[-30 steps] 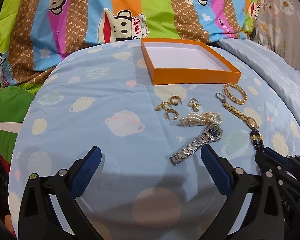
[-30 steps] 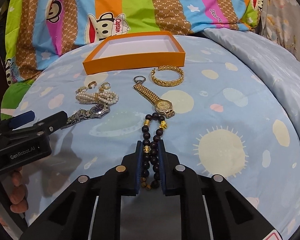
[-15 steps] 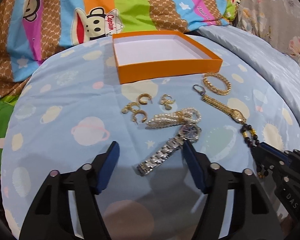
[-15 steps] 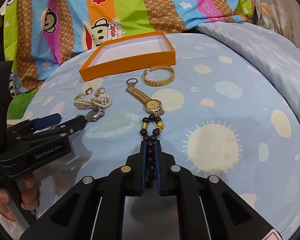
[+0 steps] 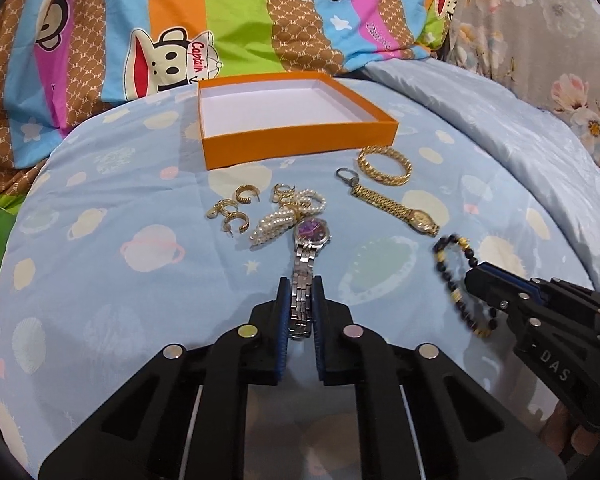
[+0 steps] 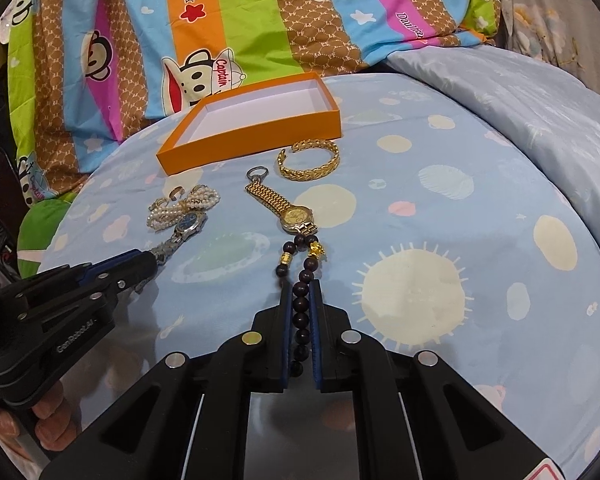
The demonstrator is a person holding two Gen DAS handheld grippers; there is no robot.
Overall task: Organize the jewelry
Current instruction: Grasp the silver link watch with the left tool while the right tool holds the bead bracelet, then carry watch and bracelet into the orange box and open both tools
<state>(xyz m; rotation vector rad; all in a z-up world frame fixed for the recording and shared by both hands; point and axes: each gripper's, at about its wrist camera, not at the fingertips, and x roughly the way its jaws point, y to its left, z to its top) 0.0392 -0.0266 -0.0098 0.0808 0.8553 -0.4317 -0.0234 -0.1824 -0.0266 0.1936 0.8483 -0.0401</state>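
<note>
Silver watch [image 5: 305, 276] band pinched between left gripper [image 5: 301, 284] pads.

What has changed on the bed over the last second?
The left gripper has just closed its jaws on the silver watch band. The right gripper stays clamped on the dark bead bracelet. The orange box and remaining jewelry stayed put.

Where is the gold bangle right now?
In both wrist views the gold bangle lies on the blue bedspread just in front of the orange box's right corner, beside the gold watch's clasp end.
</note>
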